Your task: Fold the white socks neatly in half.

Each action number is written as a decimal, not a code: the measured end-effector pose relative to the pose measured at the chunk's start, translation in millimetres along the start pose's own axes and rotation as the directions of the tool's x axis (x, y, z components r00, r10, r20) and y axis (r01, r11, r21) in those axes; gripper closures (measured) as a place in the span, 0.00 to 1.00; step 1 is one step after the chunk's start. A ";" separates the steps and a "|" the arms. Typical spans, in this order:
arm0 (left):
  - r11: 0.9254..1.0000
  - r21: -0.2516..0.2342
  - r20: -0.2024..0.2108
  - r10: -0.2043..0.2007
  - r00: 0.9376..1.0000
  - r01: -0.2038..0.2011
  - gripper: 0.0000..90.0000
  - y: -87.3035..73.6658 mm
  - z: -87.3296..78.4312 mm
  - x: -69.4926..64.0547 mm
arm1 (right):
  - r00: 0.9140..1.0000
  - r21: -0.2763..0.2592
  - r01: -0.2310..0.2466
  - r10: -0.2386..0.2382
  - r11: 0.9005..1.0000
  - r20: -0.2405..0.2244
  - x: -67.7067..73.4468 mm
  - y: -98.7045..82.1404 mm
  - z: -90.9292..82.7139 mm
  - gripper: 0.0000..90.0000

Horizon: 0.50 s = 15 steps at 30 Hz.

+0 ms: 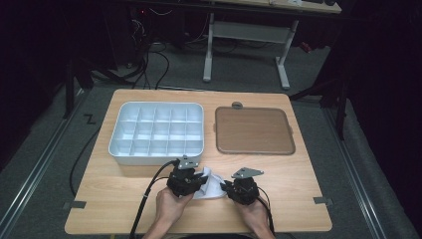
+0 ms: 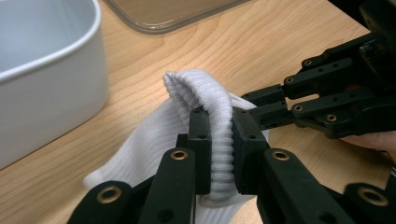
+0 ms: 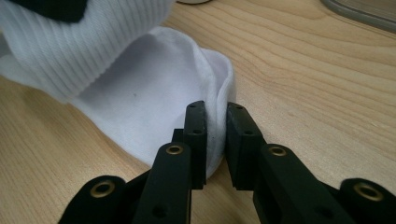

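ribbed white cloth sock (image 2: 205,116), matt wooden table (image 1: 278,169)

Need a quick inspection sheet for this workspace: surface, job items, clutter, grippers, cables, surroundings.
Surface: wooden table, tape pieces at both front corners.
Job's things: white sock near the front edge, lifted between the grippers; white divided tray, compartments look empty; brown lid lying flat to its right.
Clutter: nothing seen.
Grippers: left gripper shut on the ribbed cuff; right gripper shut on a smooth edge of the sock.
Cables: black cable trails from the left gripper off the front edge.
Surroundings: dark room, grey floor, white desk frame behind, loose wires on the floor.
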<state>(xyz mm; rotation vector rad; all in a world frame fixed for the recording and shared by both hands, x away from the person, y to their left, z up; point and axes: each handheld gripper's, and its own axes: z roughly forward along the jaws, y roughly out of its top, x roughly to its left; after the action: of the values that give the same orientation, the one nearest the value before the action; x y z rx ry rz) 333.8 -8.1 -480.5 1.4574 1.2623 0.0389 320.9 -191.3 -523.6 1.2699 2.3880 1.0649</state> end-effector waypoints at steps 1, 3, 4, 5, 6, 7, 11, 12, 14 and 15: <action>1.000 0.007 0.001 0.000 1.000 0.000 0.89 -1.5 2.4 -0.6 | 1.000 0.000 -0.001 0.001 1.000 0.000 0.0 0.0 0.1 0.89; 1.000 0.012 0.003 -0.001 1.000 0.001 0.89 -3.8 6.3 -2.1 | 1.000 -0.001 -0.003 0.003 1.000 -0.001 -0.1 0.1 0.4 0.89; 1.000 0.016 0.003 0.000 1.000 0.000 0.89 -4.5 7.6 -2.6 | 1.000 0.001 -0.005 0.005 1.000 -0.003 0.0 0.1 0.5 0.89; 1.000 0.020 0.004 0.003 1.000 -0.003 0.89 -5.7 9.4 -3.4 | 1.000 0.001 -0.006 0.006 1.000 -0.003 0.0 0.1 0.5 0.89; 1.000 0.026 0.001 0.009 1.000 -0.009 0.89 -7.1 11.7 -4.1 | 1.000 -0.001 -0.007 0.007 1.000 -0.003 -0.1 0.1 0.6 0.89; 1.000 0.026 0.001 0.009 1.000 -0.009 0.89 -7.1 11.7 -4.1 | 1.000 -0.001 -0.007 0.007 1.000 -0.003 -0.1 0.1 0.6 0.89; 0.999 0.038 -0.015 0.028 0.999 -0.028 0.88 -12.7 18.1 -4.5 | 1.000 0.000 -0.013 0.013 1.000 -0.003 -0.3 0.2 0.9 0.89; 0.999 0.040 -0.013 0.029 0.999 -0.028 0.88 -13.4 18.8 -4.2 | 1.000 0.000 -0.013 0.013 1.000 -0.003 -0.3 0.2 1.0 0.89; 0.999 0.040 -0.013 0.025 1.000 -0.024 0.88 -14.9 20.4 -3.7 | 1.000 -0.001 -0.011 0.011 1.000 -0.002 -0.4 0.3 1.2 0.89; 0.999 0.040 -0.014 0.022 1.000 -0.021 0.88 -15.4 21.0 -3.6 | 1.000 -0.001 -0.011 0.011 1.000 -0.002 -0.4 0.3 1.2 0.89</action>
<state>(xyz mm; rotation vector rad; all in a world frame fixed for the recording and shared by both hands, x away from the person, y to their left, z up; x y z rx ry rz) 335.5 -28.6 -496.9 1.5070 1.2655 0.0387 322.0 -191.0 -524.3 1.2840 2.3840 1.0711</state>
